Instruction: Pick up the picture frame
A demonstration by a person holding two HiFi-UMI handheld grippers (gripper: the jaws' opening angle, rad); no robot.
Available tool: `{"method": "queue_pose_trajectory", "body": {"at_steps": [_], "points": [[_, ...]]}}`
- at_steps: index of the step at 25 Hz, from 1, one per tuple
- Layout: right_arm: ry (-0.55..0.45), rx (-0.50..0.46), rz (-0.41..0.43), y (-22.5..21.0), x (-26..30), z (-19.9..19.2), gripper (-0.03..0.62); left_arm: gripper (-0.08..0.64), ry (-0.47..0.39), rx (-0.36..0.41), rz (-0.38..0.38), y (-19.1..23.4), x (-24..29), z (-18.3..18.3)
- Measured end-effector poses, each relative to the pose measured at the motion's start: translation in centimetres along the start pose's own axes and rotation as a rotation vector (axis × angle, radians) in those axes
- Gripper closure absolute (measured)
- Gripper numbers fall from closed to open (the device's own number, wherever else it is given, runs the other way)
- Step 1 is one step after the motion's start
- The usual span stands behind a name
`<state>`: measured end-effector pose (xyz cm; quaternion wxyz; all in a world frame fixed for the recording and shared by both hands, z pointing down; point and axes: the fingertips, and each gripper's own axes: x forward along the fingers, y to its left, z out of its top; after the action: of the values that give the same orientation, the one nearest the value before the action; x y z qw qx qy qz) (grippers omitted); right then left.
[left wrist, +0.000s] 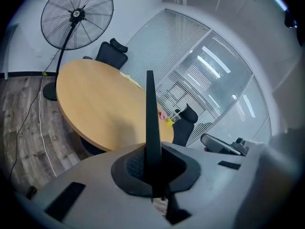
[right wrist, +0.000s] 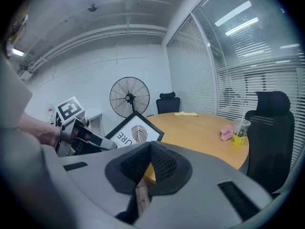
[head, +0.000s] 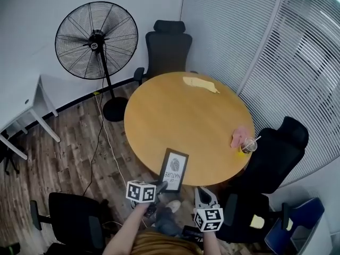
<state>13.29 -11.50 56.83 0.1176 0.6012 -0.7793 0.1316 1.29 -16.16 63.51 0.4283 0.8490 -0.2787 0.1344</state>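
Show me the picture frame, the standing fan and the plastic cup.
picture frame (head: 175,168): head view, on its white print.
standing fan (head: 96,39): head view, on the grille's centre.
plastic cup (head: 248,145): head view, on its top.

the frame (head: 174,169) holds a white print with a dark fingerprint-like mark. beside the mark stands the word "nature", small in the head view. the right gripper view shows only its last letters, "ure". each cube (head: 141,191) bears black-and-white square code markers.
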Motion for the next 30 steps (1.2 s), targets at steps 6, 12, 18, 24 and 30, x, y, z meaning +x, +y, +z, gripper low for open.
{"method": "queue_pose_trajectory", "body": {"at_steps": [6, 12, 18, 24, 30], "points": [[-0.026, -0.005, -0.016, 1.0, -0.6, 0.4, 0.58, 0.522, 0.001, 0.057, 0.013, -1.0, -1.8, 0.3], [-0.055, -0.016, -0.028, 1.8, -1.1, 0.9, 0.58, 0.521, -0.008, 0.076, 0.009, -1.6, -2.9, 0.3], [-0.058, -0.021, -0.047, 1.7, -1.8, 0.6, 0.58, 0.52, -0.027, 0.068, -0.001, -2.0, -3.5, 0.3], [-0.064, -0.026, -0.06, 1.3, -2.4, 0.7, 0.58, 0.522, -0.035, 0.051, -0.012, -2.1, -3.5, 0.2], [-0.065, -0.022, -0.07, 0.8, -2.8, 0.5, 0.58, 0.522, -0.035, 0.064, -0.023, -3.0, -3.1, 0.3]]}}
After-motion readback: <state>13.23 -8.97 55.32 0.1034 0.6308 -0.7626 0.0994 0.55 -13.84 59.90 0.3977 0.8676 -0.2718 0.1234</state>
